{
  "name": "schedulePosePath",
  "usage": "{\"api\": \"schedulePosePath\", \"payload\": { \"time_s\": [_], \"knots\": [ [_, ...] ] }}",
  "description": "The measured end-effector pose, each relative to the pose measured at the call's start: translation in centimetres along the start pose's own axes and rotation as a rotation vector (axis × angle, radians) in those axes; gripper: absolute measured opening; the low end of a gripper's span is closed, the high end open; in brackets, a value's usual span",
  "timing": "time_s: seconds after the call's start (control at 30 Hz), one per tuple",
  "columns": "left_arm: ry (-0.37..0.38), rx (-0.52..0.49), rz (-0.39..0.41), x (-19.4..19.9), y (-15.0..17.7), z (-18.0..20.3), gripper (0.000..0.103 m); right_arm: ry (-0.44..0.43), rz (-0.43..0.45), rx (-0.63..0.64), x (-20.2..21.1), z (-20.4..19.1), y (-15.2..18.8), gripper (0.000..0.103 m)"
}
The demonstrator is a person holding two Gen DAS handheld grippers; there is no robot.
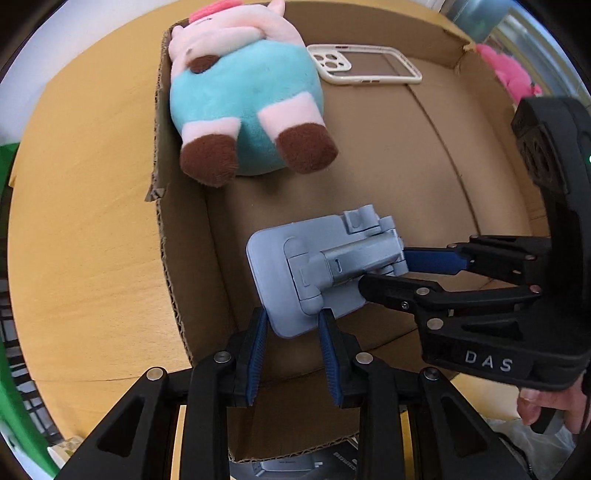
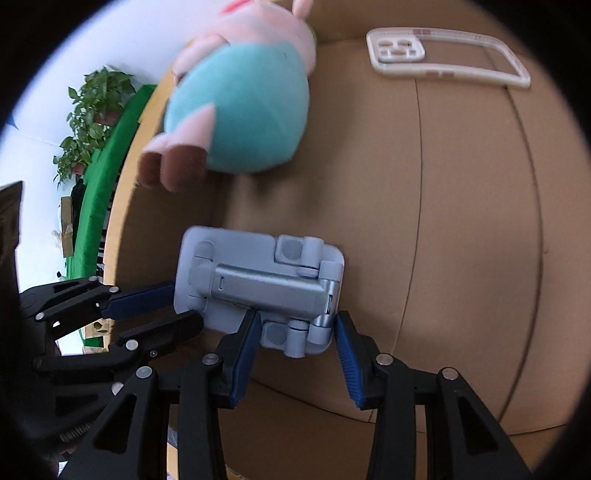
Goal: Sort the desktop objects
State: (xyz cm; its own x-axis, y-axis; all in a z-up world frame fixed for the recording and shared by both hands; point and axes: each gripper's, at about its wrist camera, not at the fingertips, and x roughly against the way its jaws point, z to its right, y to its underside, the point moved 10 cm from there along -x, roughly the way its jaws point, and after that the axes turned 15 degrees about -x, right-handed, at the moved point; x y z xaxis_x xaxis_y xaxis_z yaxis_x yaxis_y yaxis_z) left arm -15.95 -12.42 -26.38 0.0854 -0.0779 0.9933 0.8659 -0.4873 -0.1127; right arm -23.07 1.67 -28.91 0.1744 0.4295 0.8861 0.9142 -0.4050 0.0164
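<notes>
Both grippers are straddling the folded grey phone stand (image 1: 325, 269): left gripper (image 1: 291, 332) bracketing its short end, right gripper (image 2: 295, 332) bracketing the hinge end; grip uncertain.

You have a pale wooden tabletop (image 1: 92, 221) running down the left side. A green panel (image 2: 107, 155) stands at its far left edge. Behind that is a leafy potted plant (image 2: 92, 110) against a white wall (image 2: 110, 44). A small brown carton (image 2: 67, 225) sits low, just beside the panel. At far right you get a bright pink fluffy item (image 1: 513, 74), partly cut off, identity unclear, with a shiny metallic surface (image 1: 517, 29) beyond it. At the near edge lies a dark printed package (image 1: 295, 467), mostly hidden.
</notes>
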Motion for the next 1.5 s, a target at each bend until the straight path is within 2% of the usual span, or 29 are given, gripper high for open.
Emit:
{"api": "schedulePosePath", "payload": {
  "time_s": [0.13, 0.2, 0.27, 0.33, 0.37, 0.4, 0.47, 0.53, 0.6, 0.73, 0.83, 0.93, 1.2, 1.5],
  "knots": [
    [0.002, 0.015, -0.019, -0.1, 0.2, 0.0, 0.029, 0.018, -0.016, -0.003, -0.1, -0.1, 0.0, 0.045],
    [-0.039, 0.015, -0.039, 0.1, 0.6, -0.2, 0.029, 0.002, -0.022, -0.024, 0.4, 0.1, 0.1, 0.046],
    [-0.058, 0.029, -0.031, 0.9, 0.9, -0.5, 0.031, 0.006, 0.012, -0.019, 2.0, 0.1, -0.2, 0.055],
    [-0.047, 0.069, 0.012, 2.7, 1.1, -0.6, 0.034, 0.022, 0.057, -0.006, 4.6, 0.0, -0.2, 0.061],
    [-0.069, 0.084, 0.036, 3.9, 1.2, -0.8, 0.044, 0.043, 0.079, 0.004, 5.8, 0.0, -0.4, 0.064],
    [-0.117, 0.092, 0.084, 5.9, 1.1, -1.0, 0.050, 0.056, 0.100, 0.015, 6.9, -0.2, -0.5, 0.065],
    [-0.189, 0.097, 0.180, 9.6, 1.0, -1.1, 0.070, 0.071, 0.164, 0.054, 10.0, -1.0, -0.2, 0.068],
    [-0.271, 0.110, 0.279, 13.7, 1.0, -1.0, 0.083, 0.106, 0.240, 0.101, 13.0, -1.8, -0.3, 0.072],
    [-0.311, 0.123, 0.370, 17.5, 0.9, -0.9, 0.086, 0.128, 0.304, 0.125, 15.4, -2.3, 0.1, 0.076],
    [-0.306, 0.153, 0.482, 22.3, 0.5, -0.3, 0.097, 0.134, 0.379, 0.120, 19.4, -2.8, 0.9, 0.077],
    [-0.293, 0.169, 0.536, 24.5, 1.7, 1.5, 0.098, 0.135, 0.439, 0.137, 22.3, -3.5, 2.4, 0.077],
    [-0.294, 0.166, 0.556, 25.6, 2.2, 3.8, 0.098, 0.129, 0.471, 0.145, 24.2, -3.9, 3.0, 0.077],
    [-0.329, 0.158, 0.580, 28.2, 2.6, 8.3, 0.098, 0.082, 0.514, 0.129, 28.4, -2.3, 5.1, 0.077],
    [-0.355, 0.192, 0.569, 29.0, 2.3, 13.2, 0.098, 0.028, 0.530, 0.126, 31.6, 1.0, 6.3, 0.077]
  ]
}}
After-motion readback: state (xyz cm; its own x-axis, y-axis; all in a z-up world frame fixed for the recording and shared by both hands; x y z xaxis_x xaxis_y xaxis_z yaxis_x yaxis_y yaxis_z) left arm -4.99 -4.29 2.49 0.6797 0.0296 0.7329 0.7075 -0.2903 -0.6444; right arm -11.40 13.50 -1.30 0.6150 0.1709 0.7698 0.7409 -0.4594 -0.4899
